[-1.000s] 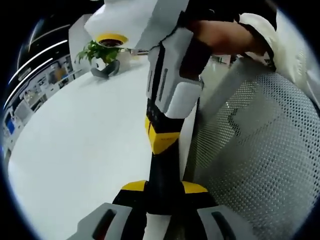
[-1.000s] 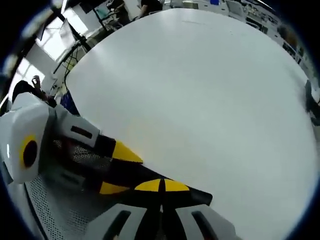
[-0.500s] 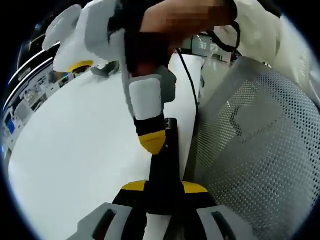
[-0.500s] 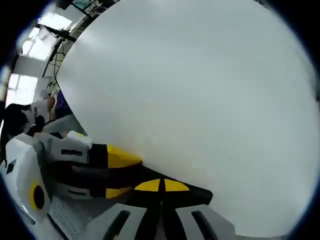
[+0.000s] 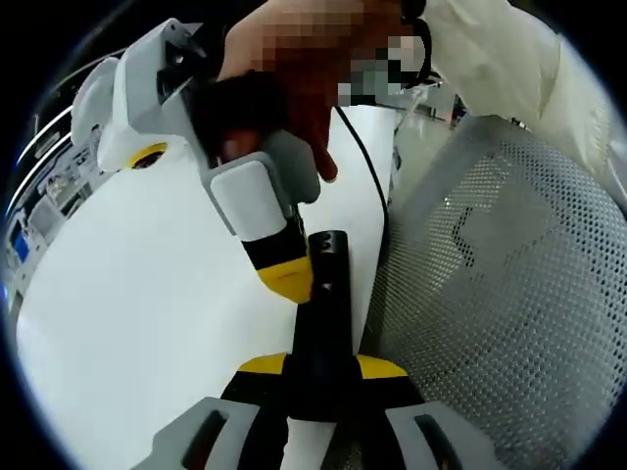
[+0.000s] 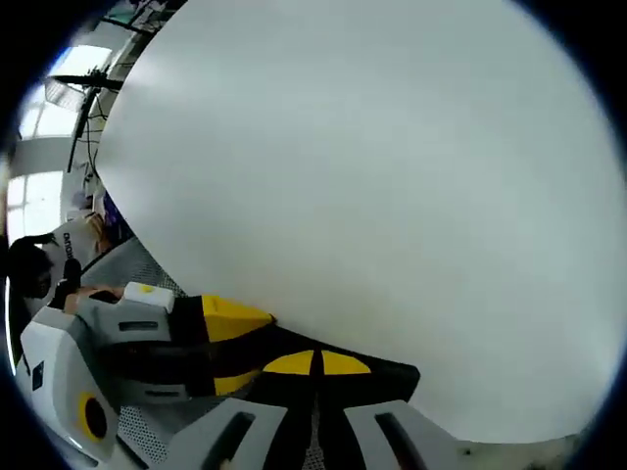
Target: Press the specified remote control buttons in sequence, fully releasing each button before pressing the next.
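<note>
— Which step is in hand?

— A press, as I judge it. In the left gripper view the left gripper [image 5: 321,364] has its yellow-tipped jaws closed on the near end of the black remote control [image 5: 324,304], which reaches forward along the edge of the white table [image 5: 127,294], beside a perforated chair back [image 5: 509,294]. The right gripper [image 5: 284,279] comes in from above, a person's hand [image 5: 294,108] on its grip, and its yellow tip sits on or just over the remote's upper face.

— Is the button actually down?

— I cannot tell; contact there is too close to call, and no button is legible.

— And the right gripper's jaws?

— In the right gripper view the two yellow tips [image 6: 315,363] meet with no gap, nothing between them — they act as a single pressing point. The remote lies dark just beneath them, with the left gripper entering from the left, clamped on it.

— What does the next move call for?

— Probably a clean lift of the right tip until it is clear of the remote, then a shift to the next button, while the left gripper keeps the remote steady — and in sight
</note>
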Tool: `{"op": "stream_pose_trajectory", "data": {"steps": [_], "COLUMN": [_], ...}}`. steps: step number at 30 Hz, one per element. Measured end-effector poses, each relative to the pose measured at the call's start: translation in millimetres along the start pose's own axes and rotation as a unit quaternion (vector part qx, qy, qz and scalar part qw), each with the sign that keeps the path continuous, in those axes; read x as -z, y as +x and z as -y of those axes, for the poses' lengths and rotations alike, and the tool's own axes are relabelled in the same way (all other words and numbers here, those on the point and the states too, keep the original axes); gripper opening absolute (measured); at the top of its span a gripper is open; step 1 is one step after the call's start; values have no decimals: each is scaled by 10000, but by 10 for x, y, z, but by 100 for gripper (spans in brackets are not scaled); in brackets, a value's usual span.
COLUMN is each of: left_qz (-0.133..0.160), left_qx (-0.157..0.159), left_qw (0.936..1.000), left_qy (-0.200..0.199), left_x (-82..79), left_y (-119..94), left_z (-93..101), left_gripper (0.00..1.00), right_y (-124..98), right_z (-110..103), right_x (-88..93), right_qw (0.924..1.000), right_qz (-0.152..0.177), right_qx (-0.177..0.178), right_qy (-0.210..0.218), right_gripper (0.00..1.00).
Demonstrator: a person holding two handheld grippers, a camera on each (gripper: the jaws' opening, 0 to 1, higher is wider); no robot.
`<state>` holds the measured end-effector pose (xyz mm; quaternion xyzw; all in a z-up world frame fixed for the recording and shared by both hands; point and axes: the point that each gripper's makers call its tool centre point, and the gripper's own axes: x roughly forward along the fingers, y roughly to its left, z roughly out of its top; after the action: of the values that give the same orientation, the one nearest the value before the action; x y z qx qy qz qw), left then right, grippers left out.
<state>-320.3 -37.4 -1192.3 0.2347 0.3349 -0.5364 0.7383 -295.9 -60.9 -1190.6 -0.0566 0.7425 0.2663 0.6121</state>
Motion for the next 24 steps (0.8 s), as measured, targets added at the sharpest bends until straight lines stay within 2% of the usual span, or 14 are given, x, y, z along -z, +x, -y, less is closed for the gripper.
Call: {"op": "stream_pose_trajectory", "data": {"steps": [2,7,13,18,24], "left_qz": [-2,-11,-21,-28,-33], "left_qx": [2,12,8,7,-18], "left_qw": [10000,10000,10000,10000,10000], "left_qy": [83,80,88,89,62], "left_x": [3,1,-2,-1,-1], "left_y": [-1,2,2,5,6], "left_z": [10,5,2,-1,-14], "left_gripper": [24,24,24,24,24], "right_y": [-3,2,-29,-50,4], "right_z": [2,-2,0,-35,-19], "right_x": [17,7,98,103,136], "right_qw": [9998,9996,9995,9998,9993], "right_qz": [23,8,-155,-110,-161], "right_qx": [21,138,154,39,137], "right_qy": [-205,-239,-229,-179,-311], "right_gripper": [0,0,0,0,0]}}
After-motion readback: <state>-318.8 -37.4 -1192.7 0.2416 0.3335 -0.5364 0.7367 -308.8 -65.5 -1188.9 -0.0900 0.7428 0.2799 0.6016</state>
